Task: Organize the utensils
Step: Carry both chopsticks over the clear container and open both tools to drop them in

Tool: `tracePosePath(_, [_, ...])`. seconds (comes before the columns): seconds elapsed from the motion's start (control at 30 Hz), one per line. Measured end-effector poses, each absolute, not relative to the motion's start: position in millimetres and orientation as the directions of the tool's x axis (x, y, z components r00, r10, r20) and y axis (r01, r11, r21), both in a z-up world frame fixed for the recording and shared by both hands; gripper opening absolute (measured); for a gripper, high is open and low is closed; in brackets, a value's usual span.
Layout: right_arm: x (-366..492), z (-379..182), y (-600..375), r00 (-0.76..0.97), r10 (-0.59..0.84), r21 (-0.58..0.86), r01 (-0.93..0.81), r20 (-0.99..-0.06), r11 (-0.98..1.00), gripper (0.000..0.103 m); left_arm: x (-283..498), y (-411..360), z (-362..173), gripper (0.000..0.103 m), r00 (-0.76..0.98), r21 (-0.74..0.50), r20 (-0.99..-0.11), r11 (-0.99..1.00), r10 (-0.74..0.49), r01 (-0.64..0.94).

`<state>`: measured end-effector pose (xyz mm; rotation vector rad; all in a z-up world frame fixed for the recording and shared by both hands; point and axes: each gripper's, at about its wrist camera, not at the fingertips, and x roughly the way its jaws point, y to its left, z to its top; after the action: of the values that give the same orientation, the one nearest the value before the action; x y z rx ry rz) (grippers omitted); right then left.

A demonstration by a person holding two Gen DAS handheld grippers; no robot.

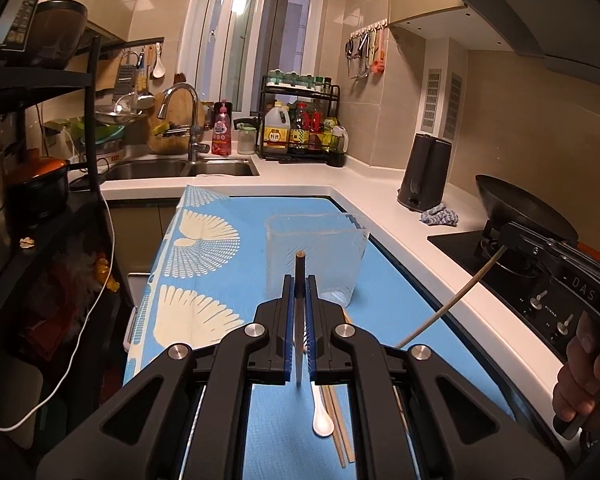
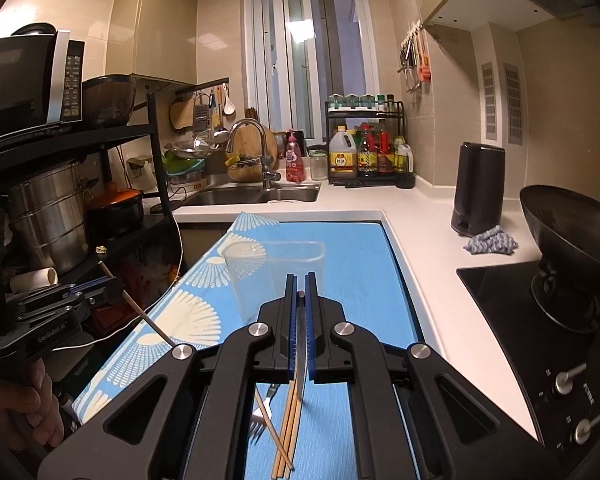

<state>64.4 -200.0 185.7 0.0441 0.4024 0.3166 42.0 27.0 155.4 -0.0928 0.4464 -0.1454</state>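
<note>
- Gripping a dark-tipped chopstick [image 1: 299,276], the left tongs [image 1: 299,280] are clenched on it above the blue cloth [image 1: 220,240]; the stick runs along the line of the blue pads and its dark end juts out past them.
- From the right wrist view the left tongs [image 2: 114,286] appear at the left edge, held by a hand [image 2: 24,404], with the pale length of that same stick slanting down out of them.
- The right tongs [image 2: 300,280] are likewise clamped — on a second chopstick [image 2: 300,336], dark near the pads, lying between the blue pads and pointing ahead.
- In the left wrist view the right tongs [image 1: 510,236] show at the right edge, the person's other hand [image 1: 580,376] on the grip, a light stick trailing down from them.
- A clear plastic container [image 1: 316,256] stands upright on the blue cloth, just ahead of both tools.
- On the cloth below the tongs lie a white spoon [image 1: 322,420], a few wooden chopsticks [image 2: 286,436] and a metal fork [image 2: 260,420] — one chopstick crosses over the fork.
- The cloth covers part of the white counter [image 1: 400,216], near a black stove [image 2: 508,300] bearing a wok [image 2: 568,220].
</note>
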Motion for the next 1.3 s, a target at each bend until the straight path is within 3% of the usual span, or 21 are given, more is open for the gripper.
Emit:
tracePosePath(0.53, [136,261,-193,0.821,0.399,0.111,-0.389,-0.408,0.914,0.004,115,28,246,0.005,0.821,-0.127,-0.533,0.978,-0.206,0.163])
tracePosePath(0.9, [191,330,-174,0.852,0.414,0.097,-0.405,-0.319,0.909,0.004,165,24,319,0.005,0.845,-0.118,-0.481,0.973,-0.232,0.200])
tracePosePath(1.03, [214,320,-169,0.851,0.412,0.111,-0.399,-0.325,0.910,0.004,192,25,310,0.005,0.849,-0.116,-0.485,0.978,-0.210,0.176])
tracePosePath(1.3, [253,250,-164,0.821,0.383,0.139,-0.359,-0.423,0.923,0.004,247,32,235,0.005,0.773,-0.141,-0.598,0.978,-0.209,0.155])
